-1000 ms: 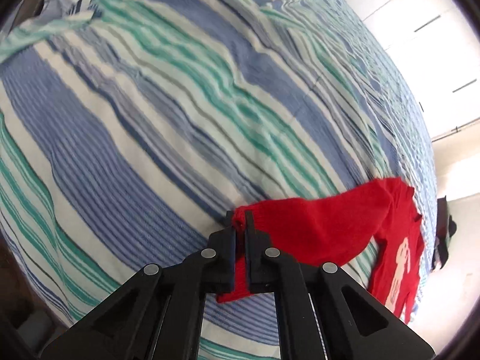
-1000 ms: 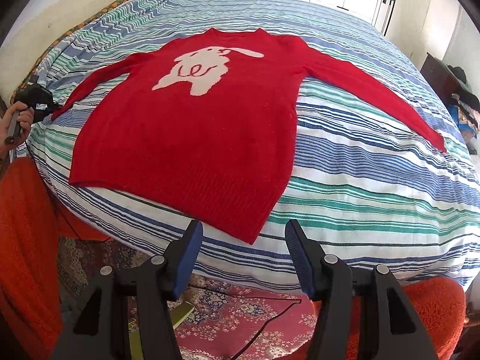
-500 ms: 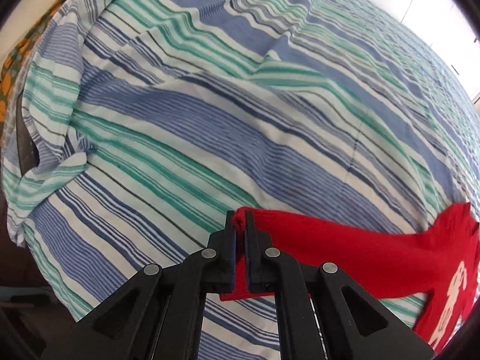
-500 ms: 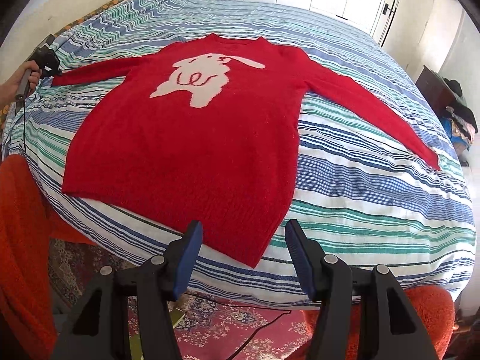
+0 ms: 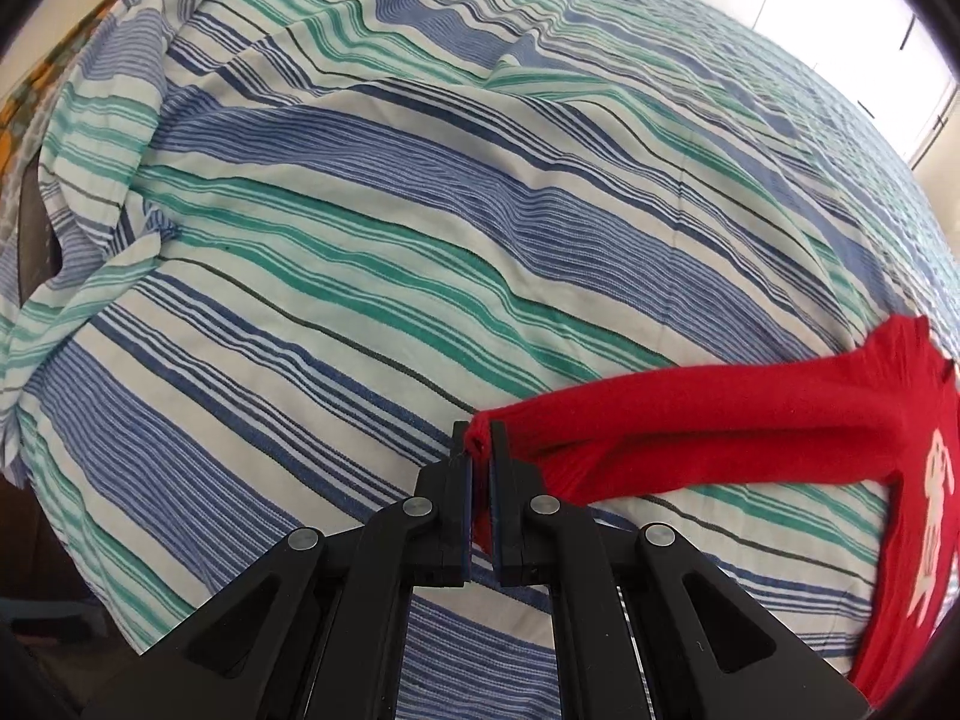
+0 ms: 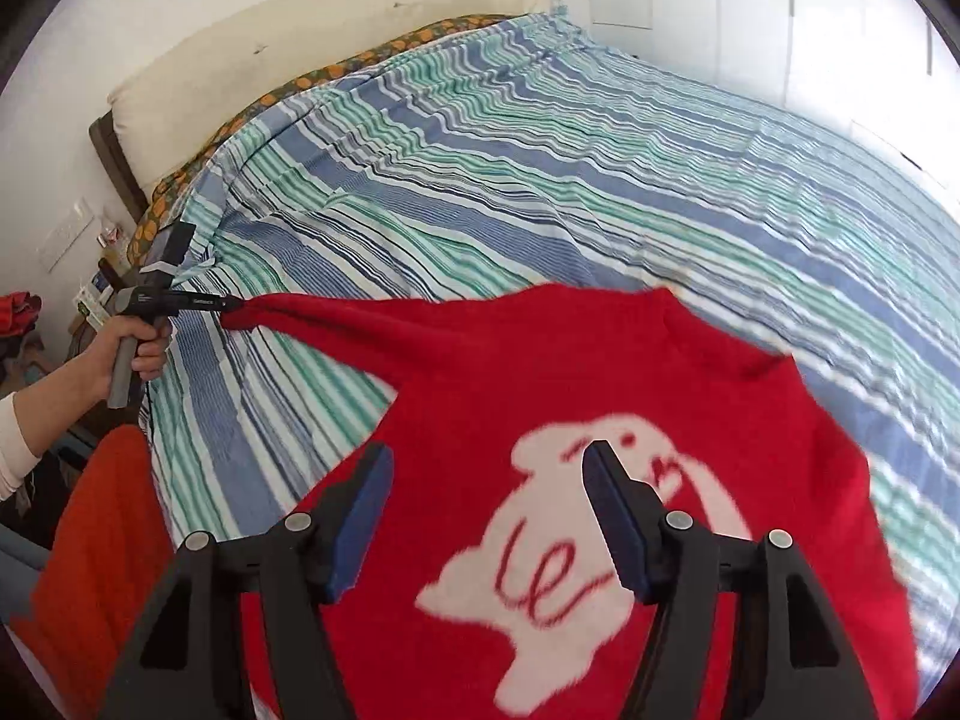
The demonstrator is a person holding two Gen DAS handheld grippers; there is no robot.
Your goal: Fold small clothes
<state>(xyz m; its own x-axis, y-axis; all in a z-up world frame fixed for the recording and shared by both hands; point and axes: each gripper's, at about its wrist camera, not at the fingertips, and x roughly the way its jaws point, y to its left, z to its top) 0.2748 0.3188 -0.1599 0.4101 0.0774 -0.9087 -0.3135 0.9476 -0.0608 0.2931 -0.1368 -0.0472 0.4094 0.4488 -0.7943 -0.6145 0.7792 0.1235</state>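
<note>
A red sweater [image 6: 600,372] with a white rabbit figure [image 6: 588,540] lies spread on the striped bed. My left gripper [image 5: 479,438] is shut on the cuff of the sweater's sleeve [image 5: 690,420], which stretches taut to the right toward the body [image 5: 924,510]. In the right wrist view the left gripper [image 6: 231,303] shows at the left, holding the sleeve end out over the bed edge. My right gripper [image 6: 486,468] is open and empty, hovering above the sweater's chest, near the rabbit.
The bed has a blue, green and white striped cover [image 6: 600,150] with a cream headboard [image 6: 300,42] at the far left. An orange-red blanket [image 6: 102,540] hangs by the bed's near left edge. White wardrobe doors [image 6: 750,12] stand behind.
My left gripper has pulled the sleeve cuff outward and up the bed. My right gripper has moved forward from the hem to above the rabbit on the chest.
</note>
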